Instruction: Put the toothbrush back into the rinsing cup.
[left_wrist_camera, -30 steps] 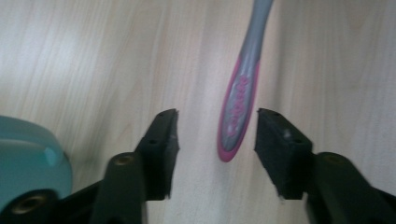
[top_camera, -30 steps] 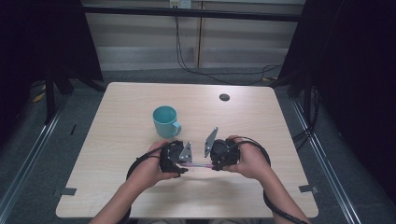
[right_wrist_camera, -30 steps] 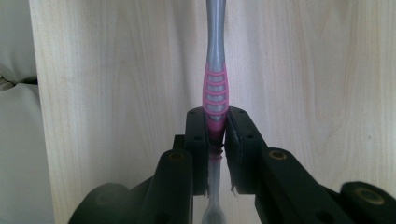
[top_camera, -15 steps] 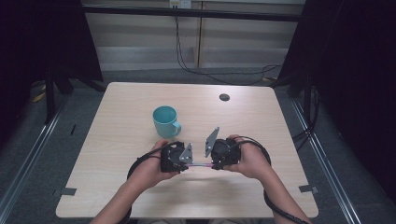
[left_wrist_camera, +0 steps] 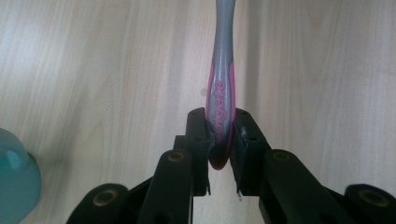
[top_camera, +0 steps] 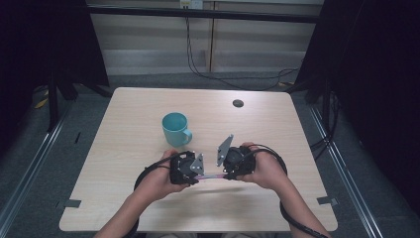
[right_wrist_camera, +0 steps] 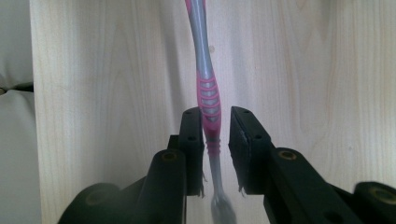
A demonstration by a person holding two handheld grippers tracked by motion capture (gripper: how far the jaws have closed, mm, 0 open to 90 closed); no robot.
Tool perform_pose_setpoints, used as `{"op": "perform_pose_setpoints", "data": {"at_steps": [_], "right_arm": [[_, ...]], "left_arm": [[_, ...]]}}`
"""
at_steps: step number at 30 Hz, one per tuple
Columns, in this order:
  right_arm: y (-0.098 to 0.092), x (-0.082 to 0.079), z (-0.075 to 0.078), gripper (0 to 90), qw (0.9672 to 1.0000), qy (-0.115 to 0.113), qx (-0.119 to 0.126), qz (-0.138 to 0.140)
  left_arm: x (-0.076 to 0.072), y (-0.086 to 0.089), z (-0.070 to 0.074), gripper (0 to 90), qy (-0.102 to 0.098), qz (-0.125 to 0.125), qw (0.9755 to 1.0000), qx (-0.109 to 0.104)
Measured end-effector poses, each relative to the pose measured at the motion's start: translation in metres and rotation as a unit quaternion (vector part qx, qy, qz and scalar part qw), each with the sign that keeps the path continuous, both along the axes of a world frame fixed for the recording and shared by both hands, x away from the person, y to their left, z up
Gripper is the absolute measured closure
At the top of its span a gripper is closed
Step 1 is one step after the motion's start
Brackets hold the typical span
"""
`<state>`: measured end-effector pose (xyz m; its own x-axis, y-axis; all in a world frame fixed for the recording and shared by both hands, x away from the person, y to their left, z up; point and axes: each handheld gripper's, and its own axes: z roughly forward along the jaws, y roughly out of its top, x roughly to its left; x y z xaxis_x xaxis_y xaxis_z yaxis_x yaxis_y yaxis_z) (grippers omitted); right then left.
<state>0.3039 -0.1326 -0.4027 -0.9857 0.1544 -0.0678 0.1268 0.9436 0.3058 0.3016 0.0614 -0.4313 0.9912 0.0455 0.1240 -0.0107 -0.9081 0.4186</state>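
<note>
A pink and grey toothbrush [top_camera: 212, 176] hangs level just above the table, between my two grippers near the front edge. My left gripper [top_camera: 198, 174] is shut on the thick end of its handle [left_wrist_camera: 223, 70], both pads pressed against it [left_wrist_camera: 220, 135]. My right gripper [top_camera: 225, 174] stands around the ribbed neck [right_wrist_camera: 205, 79], bristle end toward the camera. Its jaws have just been opening: the toothbrush lies between them [right_wrist_camera: 217, 116] against the left pad, and a gap shows on the right side.
A teal mug [top_camera: 175, 128] stands on the wooden table [top_camera: 129, 198] just behind the left hand; its side also shows low in the left gripper view [left_wrist_camera: 16, 172]. A small dark disc [top_camera: 237, 103] lies near the far edge.
</note>
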Motion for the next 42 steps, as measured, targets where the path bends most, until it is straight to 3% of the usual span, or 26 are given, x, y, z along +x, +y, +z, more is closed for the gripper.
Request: {"op": "perform_pose_setpoints", "data": {"at_steps": [6, 9, 11, 16, 19, 21, 25, 29, 30, 31, 33, 36, 38, 40, 42], "right_arm": [[-0.002, 0.001, 0.000, 58.2, 0.9997, -0.009, 0.016, -0.014], [-0.007, 0.001, 0.003, 51.4, 0.9985, -0.017, 0.040, -0.034], [-0.012, 0.002, 0.005, 47.1, 0.9964, -0.021, 0.064, -0.052], [-0.024, 0.005, 0.010, 41.5, 0.9910, -0.031, 0.096, -0.089], [-0.032, 0.006, 0.011, 41.1, 0.9853, -0.032, 0.119, -0.117], [-0.038, 0.007, 0.010, 39.9, 0.9799, -0.035, 0.136, -0.141], [-0.048, 0.006, 0.007, 40.7, 0.9657, -0.019, 0.179, -0.188], [-0.053, 0.007, 0.001, 40.3, 0.9592, -0.006, 0.188, -0.211], [-0.054, 0.006, 0.000, 39.9, 0.9559, -0.001, 0.191, -0.223], [-0.054, 0.006, -0.001, 39.6, 0.9562, -0.003, 0.189, -0.223], [-0.055, 0.005, -0.003, 39.6, 0.9523, 0.002, 0.200, -0.230], [-0.056, 0.005, -0.007, 39.2, 0.9444, 0.010, 0.219, -0.245], [-0.056, 0.005, -0.012, 39.2, 0.9371, 0.021, 0.234, -0.258], [-0.056, 0.005, -0.016, 39.4, 0.9329, 0.029, 0.243, -0.265], [-0.054, 0.006, -0.021, 39.6, 0.9325, 0.037, 0.241, -0.266]], "left_arm": [[0.003, 0.004, -0.002, 79.2, 0.009, 0.018, 0.9997, -0.012], [0.005, 0.007, 0.001, 79.2, 0.011, 0.030, 0.9992, -0.025], [0.007, 0.009, 0.003, 79.2, 0.012, 0.045, 0.9984, -0.030], [0.012, 0.017, 0.009, 79.2, 0.009, 0.067, 0.9966, -0.049], [0.015, 0.021, 0.011, 79.2, 0.004, 0.079, 0.9953, -0.056], [0.017, 0.025, 0.012, 79.2, 0.003, 0.088, 0.9940, -0.065], [0.019, 0.029, 0.012, 79.2, -0.001, 0.111, 0.9907, -0.079], [0.021, 0.031, 0.011, 79.2, -0.003, 0.121, 0.9893, -0.081], [0.021, 0.032, 0.011, 79.2, -0.003, 0.125, 0.9887, -0.083], [0.022, 0.033, 0.011, 79.2, -0.005, 0.129, 0.9880, -0.084], [0.022, 0.034, 0.011, 79.3, -0.005, 0.131, 0.9874, -0.088], [0.022, 0.035, 0.012, 79.2, -0.008, 0.137, 0.9860, -0.095], [0.022, 0.036, 0.013, 79.3, -0.011, 0.140, 0.9852, -0.099], [0.021, 0.035, 0.014, 79.3, -0.014, 0.141, 0.9845, -0.104], [0.020, 0.035, 0.015, 79.2, -0.019, 0.140, 0.9841, -0.108]]}}
